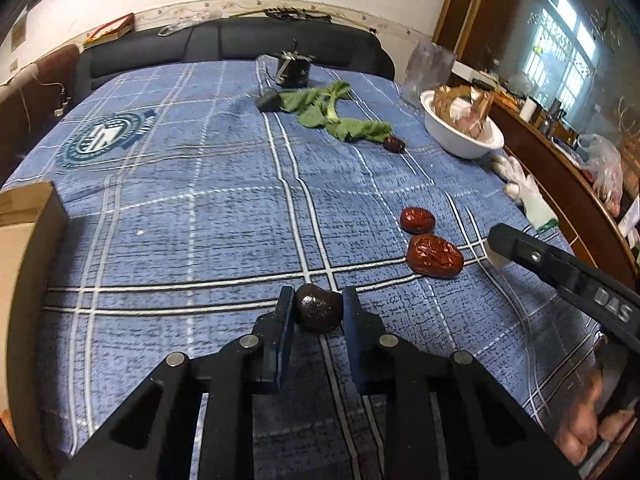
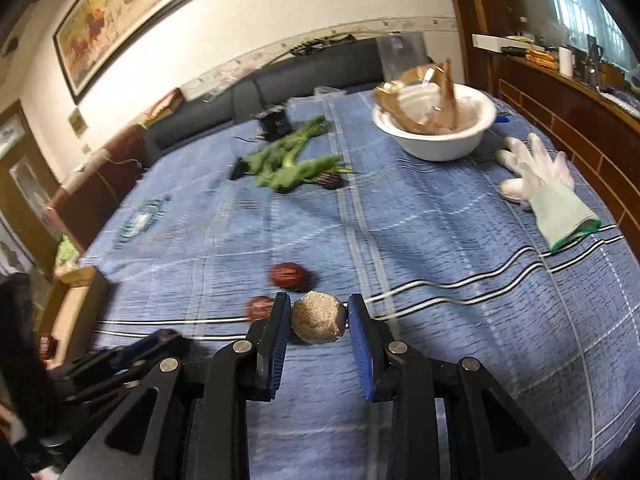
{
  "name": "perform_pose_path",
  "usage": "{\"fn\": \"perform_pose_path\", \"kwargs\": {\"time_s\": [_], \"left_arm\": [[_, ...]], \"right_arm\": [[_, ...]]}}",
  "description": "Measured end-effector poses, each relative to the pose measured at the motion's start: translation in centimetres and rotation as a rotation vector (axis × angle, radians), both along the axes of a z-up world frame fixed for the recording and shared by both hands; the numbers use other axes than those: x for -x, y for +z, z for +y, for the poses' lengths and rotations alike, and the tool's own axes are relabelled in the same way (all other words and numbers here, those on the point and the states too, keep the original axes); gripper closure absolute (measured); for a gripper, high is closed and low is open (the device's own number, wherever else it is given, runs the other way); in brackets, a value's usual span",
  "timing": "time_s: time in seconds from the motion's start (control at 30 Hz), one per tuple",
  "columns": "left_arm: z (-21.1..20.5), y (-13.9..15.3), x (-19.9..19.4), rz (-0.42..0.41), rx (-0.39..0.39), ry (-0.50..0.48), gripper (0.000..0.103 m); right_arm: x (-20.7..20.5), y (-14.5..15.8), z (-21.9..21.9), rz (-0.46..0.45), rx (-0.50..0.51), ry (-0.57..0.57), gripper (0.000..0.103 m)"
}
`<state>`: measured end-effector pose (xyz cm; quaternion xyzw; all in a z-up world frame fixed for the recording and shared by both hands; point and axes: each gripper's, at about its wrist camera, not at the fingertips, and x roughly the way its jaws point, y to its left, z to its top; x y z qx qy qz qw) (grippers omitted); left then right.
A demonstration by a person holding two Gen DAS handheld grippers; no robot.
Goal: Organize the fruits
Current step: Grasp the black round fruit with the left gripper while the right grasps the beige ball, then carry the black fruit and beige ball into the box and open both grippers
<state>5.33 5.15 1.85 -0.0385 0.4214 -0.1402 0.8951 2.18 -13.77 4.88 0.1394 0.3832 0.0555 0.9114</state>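
Observation:
My left gripper (image 1: 319,304) is shut on a dark brown chestnut-like fruit (image 1: 319,309) just above the blue checked cloth (image 1: 200,200). Two red dates (image 1: 417,219) (image 1: 434,256) lie to its right, and a third date (image 1: 394,144) lies farther back by the greens. My right gripper (image 2: 319,312) is shut on a pale tan rough ball (image 2: 318,317). Two red dates (image 2: 289,275) (image 2: 260,306) lie just left of and beyond it. My right gripper's finger (image 1: 560,268) reaches in from the right of the left wrist view.
A white bowl (image 1: 460,136) (image 2: 440,136) with brown wrappers stands at the back right. Green leafy vegetables (image 1: 332,112) (image 2: 288,164), a white glove (image 2: 548,188), a black object (image 1: 292,68) and a cardboard box (image 1: 24,248) are around the cloth.

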Motion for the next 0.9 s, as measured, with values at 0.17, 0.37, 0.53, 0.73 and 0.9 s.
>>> {"fn": "perform_pose_path", "kwargs": {"time_s": [0.17, 0.37, 0.53, 0.73, 0.9], "left_arm": [[2.4, 1.9, 2.6, -0.011, 0.049, 0.018, 0.081], [8.2, 4.3, 5.2, -0.020, 0.067, 0.082, 0.081], [15.1, 6.0, 5.8, -0.026, 0.039, 0.194, 0.080], [22.4, 5.8, 5.9, 0.022, -0.048, 0.338, 0.080], [25.9, 4.8, 6.3, 0.047, -0.054, 0.393, 0.080]], "right_arm": [[1.7, 2.1, 2.1, -0.004, -0.095, 0.085, 0.071], [3.0, 3.8, 7.2, 0.007, -0.207, 0.242, 0.071], [3.5, 3.6, 11.7, 0.052, -0.316, 0.369, 0.070], [3.3, 4.0, 18.6, 0.080, -0.323, 0.486, 0.070], [2.6, 4.4, 25.1, 0.075, -0.231, 0.564, 0.070]]}}
